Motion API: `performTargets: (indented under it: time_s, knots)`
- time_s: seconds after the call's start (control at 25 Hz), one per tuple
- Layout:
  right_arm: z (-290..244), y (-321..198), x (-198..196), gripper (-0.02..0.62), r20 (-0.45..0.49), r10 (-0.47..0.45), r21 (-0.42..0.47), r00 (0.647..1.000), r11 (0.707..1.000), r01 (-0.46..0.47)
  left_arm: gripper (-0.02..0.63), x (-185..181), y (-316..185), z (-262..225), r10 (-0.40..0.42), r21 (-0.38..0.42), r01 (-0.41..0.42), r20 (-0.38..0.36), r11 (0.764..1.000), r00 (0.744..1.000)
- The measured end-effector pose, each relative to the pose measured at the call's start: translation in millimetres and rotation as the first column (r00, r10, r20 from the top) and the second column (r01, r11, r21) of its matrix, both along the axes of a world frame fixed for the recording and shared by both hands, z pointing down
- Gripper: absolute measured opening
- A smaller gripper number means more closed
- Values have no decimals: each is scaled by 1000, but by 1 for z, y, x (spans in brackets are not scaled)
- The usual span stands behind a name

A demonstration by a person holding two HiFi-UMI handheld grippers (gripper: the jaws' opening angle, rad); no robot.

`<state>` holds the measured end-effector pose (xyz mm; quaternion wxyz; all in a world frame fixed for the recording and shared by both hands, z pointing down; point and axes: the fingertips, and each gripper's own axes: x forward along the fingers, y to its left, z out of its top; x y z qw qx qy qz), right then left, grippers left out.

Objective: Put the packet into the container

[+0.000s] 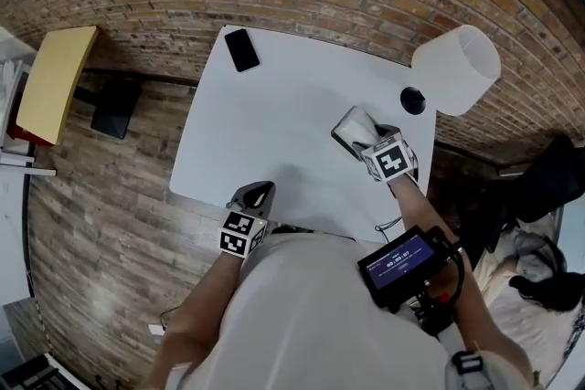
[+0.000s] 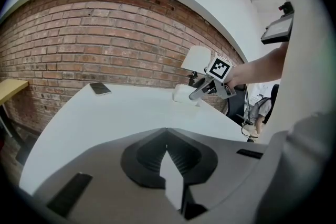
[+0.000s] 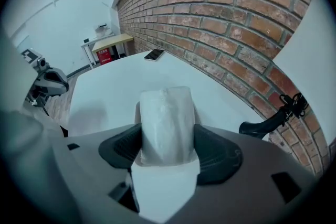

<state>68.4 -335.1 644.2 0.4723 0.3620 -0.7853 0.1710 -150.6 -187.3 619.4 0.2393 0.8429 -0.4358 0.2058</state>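
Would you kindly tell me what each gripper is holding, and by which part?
The right gripper clamps the white packet between its jaws by its two sides, far end sticking out. The left gripper is shut and empty.

The phone (image 1: 242,49) lies at the far left corner of the table (image 1: 274,132). The container (image 1: 457,68) is at the far right corner, with a round piece (image 1: 412,100) just before it. The packet (image 1: 353,125) sits between the jaws of the right gripper (image 1: 358,138), near the round piece. The left gripper (image 1: 260,193) is at the table's near edge, well apart from the right gripper. A side table (image 1: 55,82) stands to the left.
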Motion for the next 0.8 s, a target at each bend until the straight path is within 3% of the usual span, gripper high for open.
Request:
performTargets:
  time_s: [0.2, 0.44, 0.6, 0.8]
  knots:
    - [14, -2, -1, 314, -43, 12, -10, 999, 1000, -13, 9, -7, 0, 1, 10, -12, -10, 5, 1000, 1000]
    - [33, 0, -4, 314, -100, -36, -27, 994, 999, 33, 9, -10, 0, 5, 36, -23, -36, 11, 999, 999]
    - [43, 4, -7, 314, -96, -59, -57, 994, 997, 54, 9, -11, -3, 7, 58, -32, -58, 14, 998, 998]
    - [38, 5, -4, 319, -64, -17, -43, 998, 999, 14, 9, -6, -12, 6, 105, -30, -104, 11, 994, 994]
